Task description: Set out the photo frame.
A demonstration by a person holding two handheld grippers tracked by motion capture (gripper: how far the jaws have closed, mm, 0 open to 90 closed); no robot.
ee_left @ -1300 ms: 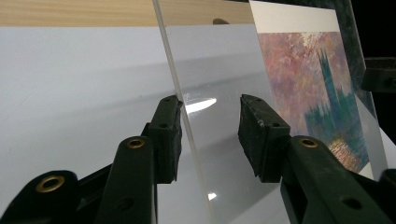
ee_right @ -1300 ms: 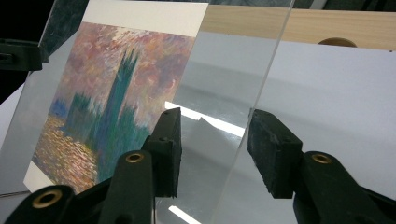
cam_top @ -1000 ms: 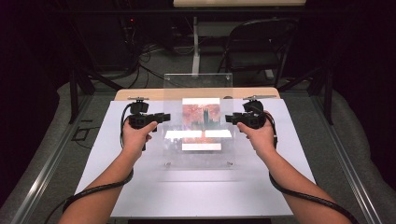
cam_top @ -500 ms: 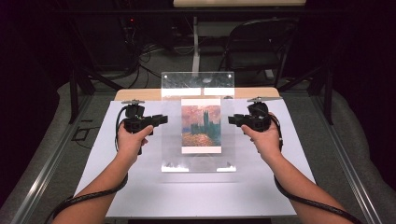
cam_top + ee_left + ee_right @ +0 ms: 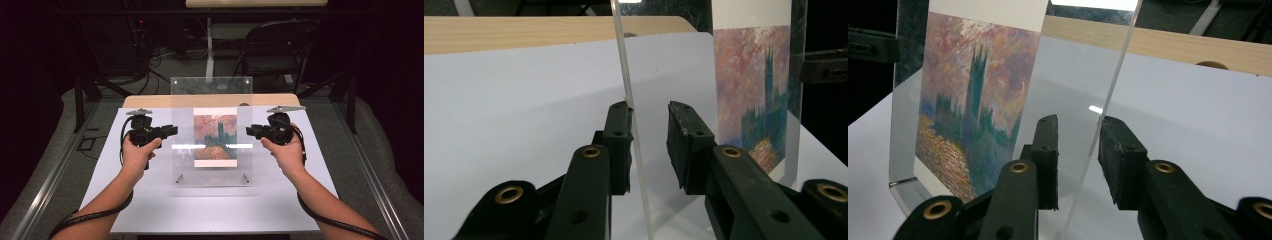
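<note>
While we hold the clear acrylic frame point(image 5: 212, 131) upright between our two tongs, its side edges sit in the gaps of both. Our left gripper point(image 5: 170, 131) has been closing its jaws around the frame's left edge: in the left gripper view point(image 5: 648, 145) the thin pane point(image 5: 631, 125) lies against one pad while the other pad stands a little off it, so nothing is clamped there. Our right gripper point(image 5: 251, 131) has been closing too; in the right gripper view point(image 5: 1077, 155) the pane's edge point(image 5: 1108, 100) runs between the jaws with a gap on either side, so they stand apart. Between the tongs, inside the frame, sits the painted print point(image 5: 215, 137) of a tower at sunset. Below both tongs lies the white mat point(image 5: 150, 200), and beyond them the wooden table edge point(image 5: 150, 101). Farther beyond the right gripper stands a folding chair point(image 5: 272, 55). Nothing blocks either tong's jaws except the pane itself.
</note>
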